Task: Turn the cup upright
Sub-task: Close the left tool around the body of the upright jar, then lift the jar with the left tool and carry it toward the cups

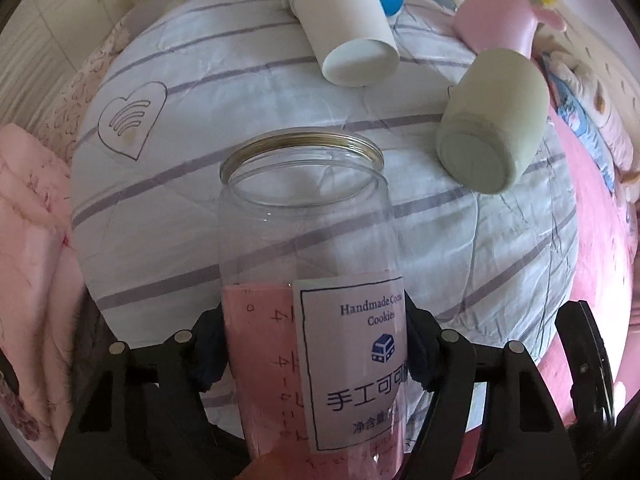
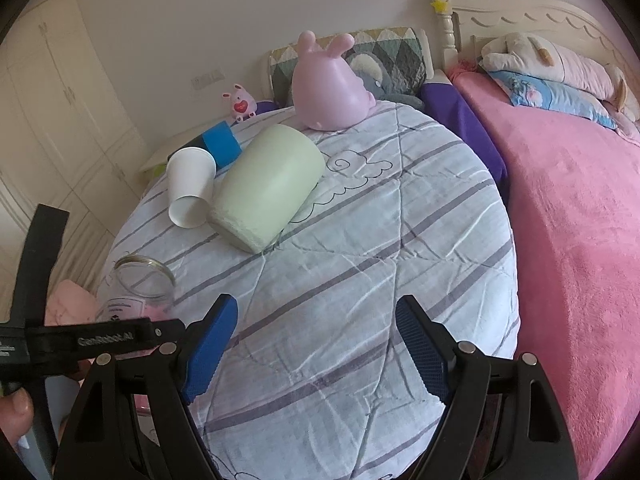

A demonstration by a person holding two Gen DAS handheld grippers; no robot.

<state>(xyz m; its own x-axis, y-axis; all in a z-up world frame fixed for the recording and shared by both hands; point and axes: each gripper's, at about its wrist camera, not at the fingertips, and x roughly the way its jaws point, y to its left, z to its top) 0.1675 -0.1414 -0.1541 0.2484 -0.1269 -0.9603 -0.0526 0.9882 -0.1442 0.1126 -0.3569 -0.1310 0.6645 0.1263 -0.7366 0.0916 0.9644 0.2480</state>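
Observation:
My left gripper (image 1: pixel 312 344) is shut on a clear plastic jar (image 1: pixel 304 216) with a white label, held upright with its open mouth up. The jar also shows at the left of the right wrist view (image 2: pixel 140 284). A pale green cup (image 1: pixel 492 120) lies on its side on the striped quilt, base toward me, also in the right wrist view (image 2: pixel 268 188). A white paper cup (image 1: pixel 344 28) lies on its side beyond it, also in the right wrist view (image 2: pixel 190 192). My right gripper (image 2: pixel 316 348) is open and empty above the quilt.
A blue and black cylinder (image 2: pixel 218 142) lies behind the paper cup. A pink rabbit toy (image 2: pixel 328 88) stands at the quilt's far edge. The folded striped quilt (image 2: pixel 360 260) sits on a bed with a pink blanket (image 2: pixel 572 220) to the right. A cream headboard and pillows are at the back right.

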